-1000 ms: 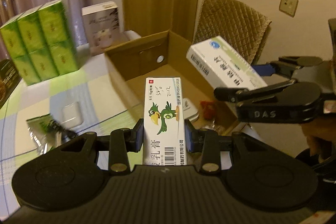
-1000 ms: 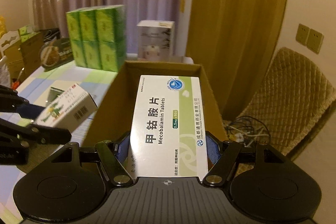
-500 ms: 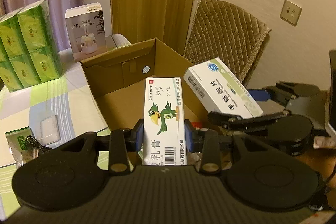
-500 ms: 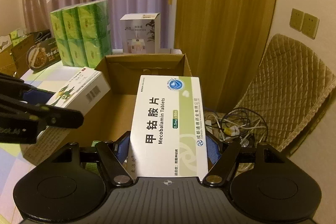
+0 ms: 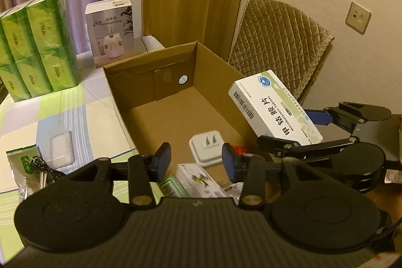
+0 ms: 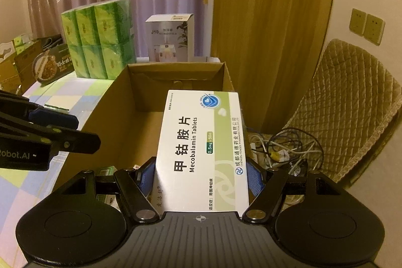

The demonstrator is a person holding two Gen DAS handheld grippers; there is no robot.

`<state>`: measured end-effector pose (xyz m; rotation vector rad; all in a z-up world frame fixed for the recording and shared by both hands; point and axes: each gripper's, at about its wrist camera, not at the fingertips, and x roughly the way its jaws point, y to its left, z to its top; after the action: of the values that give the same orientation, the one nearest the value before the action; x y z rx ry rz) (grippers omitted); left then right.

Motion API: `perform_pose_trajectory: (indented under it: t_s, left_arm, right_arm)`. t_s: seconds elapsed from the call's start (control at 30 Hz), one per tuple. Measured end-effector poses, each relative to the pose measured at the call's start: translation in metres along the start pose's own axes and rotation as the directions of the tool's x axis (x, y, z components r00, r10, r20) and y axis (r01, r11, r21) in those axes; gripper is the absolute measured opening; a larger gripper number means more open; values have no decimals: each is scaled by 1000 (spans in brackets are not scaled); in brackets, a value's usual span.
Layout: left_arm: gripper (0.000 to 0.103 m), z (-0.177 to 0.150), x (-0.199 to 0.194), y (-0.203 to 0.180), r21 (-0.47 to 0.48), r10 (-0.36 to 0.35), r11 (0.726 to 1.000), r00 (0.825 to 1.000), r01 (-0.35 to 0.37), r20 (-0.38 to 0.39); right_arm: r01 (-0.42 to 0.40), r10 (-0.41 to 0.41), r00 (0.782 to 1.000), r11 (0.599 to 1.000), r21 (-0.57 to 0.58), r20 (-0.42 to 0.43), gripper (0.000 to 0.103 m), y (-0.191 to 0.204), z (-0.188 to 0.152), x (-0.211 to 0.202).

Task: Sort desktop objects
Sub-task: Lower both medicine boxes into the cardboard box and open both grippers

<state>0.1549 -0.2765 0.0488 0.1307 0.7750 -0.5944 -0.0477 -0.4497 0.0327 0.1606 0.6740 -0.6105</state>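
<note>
An open cardboard carton (image 5: 150, 67) stands at the table's edge. My left gripper (image 5: 196, 161) hovers over its near end, jaws opening with nothing between the blue pads (image 5: 163, 160). The white parrot-print medicine box (image 5: 198, 180) lies below them on the carton floor, beside a white plug adapter (image 5: 206, 147) and a green-striped packet (image 5: 170, 186). My right gripper (image 6: 201, 176) is shut on a white-and-green Mecobalamin tablet box (image 6: 201, 150), held over the carton's (image 6: 176, 72) right wall. The left gripper (image 6: 84, 131) shows at the left of the right wrist view.
Stacked green tissue packs (image 5: 37, 47) and a humidifier box (image 5: 110, 27) stand behind the carton. A small white case (image 5: 61, 150) and a green packet with a black cable (image 5: 27, 167) lie on the checked tablecloth. A quilted chair (image 6: 351, 107) and tangled cables (image 6: 289, 150) are right of the table.
The left gripper's jaws have parted and let go of the parrot box, which dropped into the carton. Both grippers shifted closer over the carton; the right still grips its box.
</note>
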Motion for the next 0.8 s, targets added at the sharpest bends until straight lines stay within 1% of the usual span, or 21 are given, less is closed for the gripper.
perform_pose_trajectory:
  t_s: [0.17, 0.3, 0.5, 0.6, 0.67, 0.7, 0.8]
  left_arm:
    - [39, -5, -7, 2, -9, 5, 1000, 1000, -5, 0]
    - [42, -9, -12, 6, -18, 10, 1000, 1000, -10, 3]
    - [42, -13, -19, 12, -37, 23, 999, 1000, -22, 11]
    - [42, -15, -21, 15, -45, 25, 999, 1000, -24, 12]
    - [42, -16, -23, 16, -46, 29, 999, 999, -28, 13]
    - [43, -17, -23, 17, -42, 25, 999, 1000, -25, 15]
    - [45, -18, -25, 19, -44, 26, 999, 999, -25, 18]
  right_arm:
    - [-6, 6, 1000, 1000, -6, -3, 68, 5, -1, 0]
    - [-9, 9, 1000, 1000, -9, -2, 68, 9, 1, 0]
    - [-22, 22, 1000, 1000, -3, 9, 68, 11, 5, -1]
    - [-31, 30, 999, 999, 19, 35, 68, 10, 6, -2]
    - [-31, 29, 999, 999, 38, 45, 74, 8, 6, -3]
    - [-30, 28, 999, 999, 44, 42, 80, 7, 6, -3]
    - [-30, 28, 999, 999, 43, 40, 80, 7, 3, -5]
